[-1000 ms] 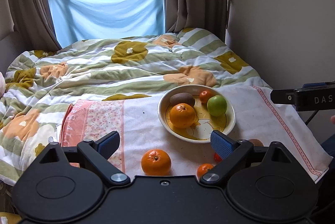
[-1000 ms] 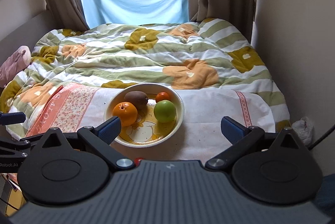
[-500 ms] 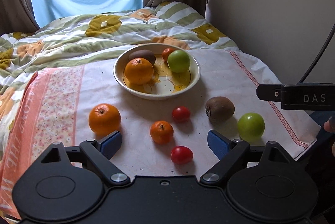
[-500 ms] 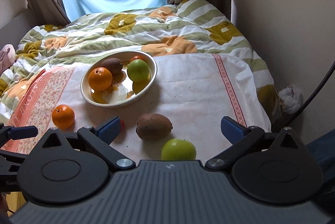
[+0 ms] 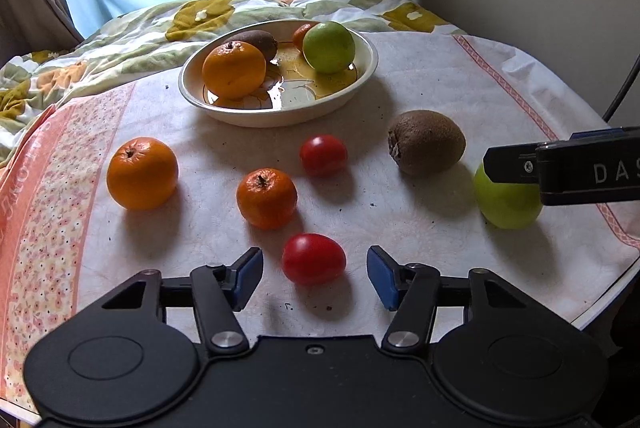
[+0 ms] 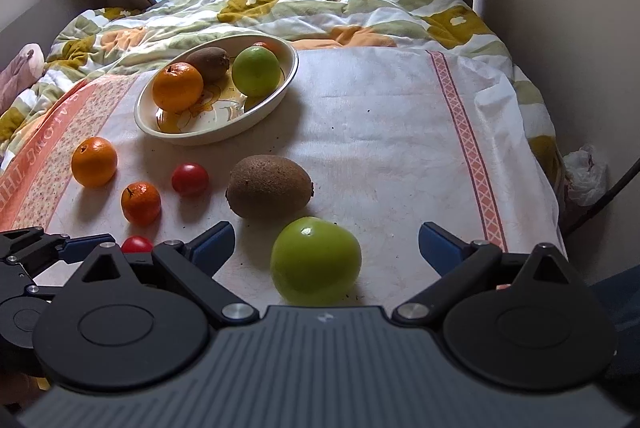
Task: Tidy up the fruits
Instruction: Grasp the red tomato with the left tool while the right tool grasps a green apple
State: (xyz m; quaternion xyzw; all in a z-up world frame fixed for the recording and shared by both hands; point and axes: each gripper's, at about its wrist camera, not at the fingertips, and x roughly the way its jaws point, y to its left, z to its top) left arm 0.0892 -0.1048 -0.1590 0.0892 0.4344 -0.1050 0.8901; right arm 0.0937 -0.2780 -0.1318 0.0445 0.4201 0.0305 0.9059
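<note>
A cream bowl (image 5: 372,68) on the white cloth holds an orange, a kiwi, a green apple and a small orange fruit. Loose on the cloth lie a big orange (image 5: 142,172), a mandarin (image 5: 267,198), a far tomato (image 5: 323,155), a kiwi (image 5: 426,142), a green apple (image 6: 316,260) and a near tomato (image 5: 314,259). My left gripper (image 5: 315,274) straddles the near tomato; its jaws are closing, with gaps still showing on both sides. My right gripper (image 6: 326,246) stands wide open around the green apple without touching it.
A flowered quilt (image 6: 320,8) covers the bed behind the cloth. A wall and a dark cable (image 6: 616,184) run along the right, with a plastic bag (image 6: 586,172) below. The cloth's right edge (image 5: 608,292) drops off close to the apple.
Both grippers have come down and forward over the cloth, so the loose fruit now lies close. The left jaws have narrowed around the near tomato; the right jaws stay wide.
</note>
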